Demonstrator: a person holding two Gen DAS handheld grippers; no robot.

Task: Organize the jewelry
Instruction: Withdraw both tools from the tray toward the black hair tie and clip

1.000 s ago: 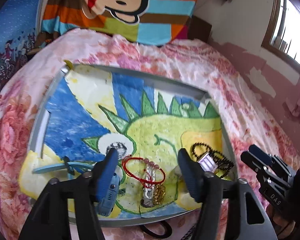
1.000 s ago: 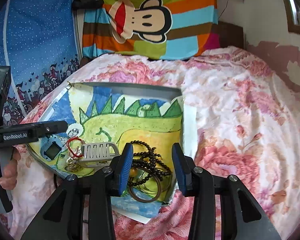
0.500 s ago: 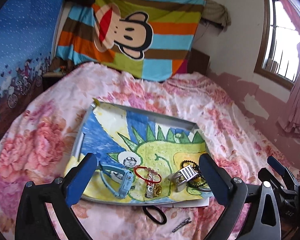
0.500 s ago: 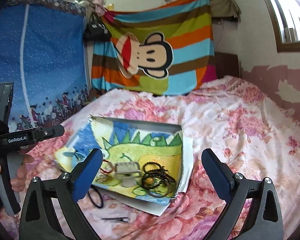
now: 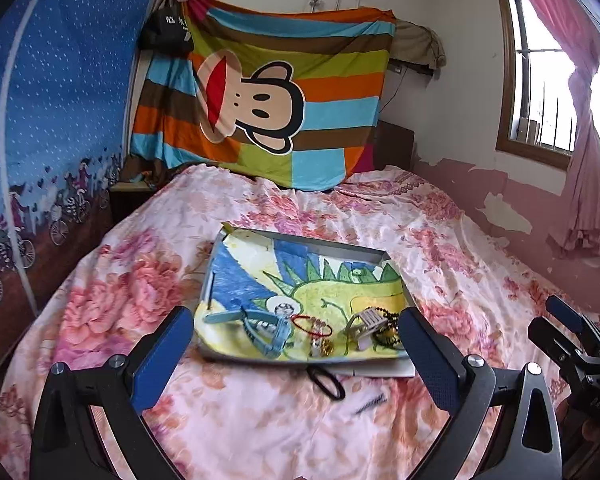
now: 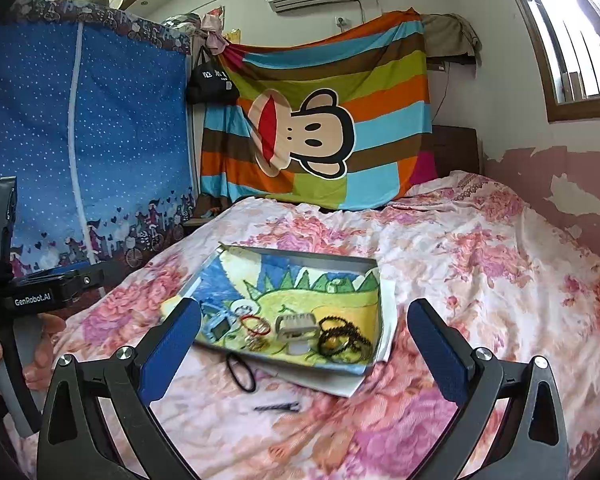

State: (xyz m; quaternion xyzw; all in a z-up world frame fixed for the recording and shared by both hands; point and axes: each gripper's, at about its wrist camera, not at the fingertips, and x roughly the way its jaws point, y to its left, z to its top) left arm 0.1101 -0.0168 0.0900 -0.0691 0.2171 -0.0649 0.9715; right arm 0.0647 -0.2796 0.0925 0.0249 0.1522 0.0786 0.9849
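Observation:
A shallow grey tray lined with a dinosaur drawing lies on the floral bedspread. Along its near edge sit a blue watch, a red cord bracelet, a small gold piece, a beige hair claw and black bead bracelets. In front of the tray lie a black hair tie and a dark hairpin. My left gripper and right gripper both stand wide open, pulled back above the bed, holding nothing.
White paper sticks out under the tray's right side. A striped monkey blanket hangs at the bed's head, a blue fabric wardrobe stands left, a window right. A hand holds the left gripper's handle.
Both grippers have opened wide and drawn back and up from the tray. The right one had its fingers close around the black beads and now holds nothing.

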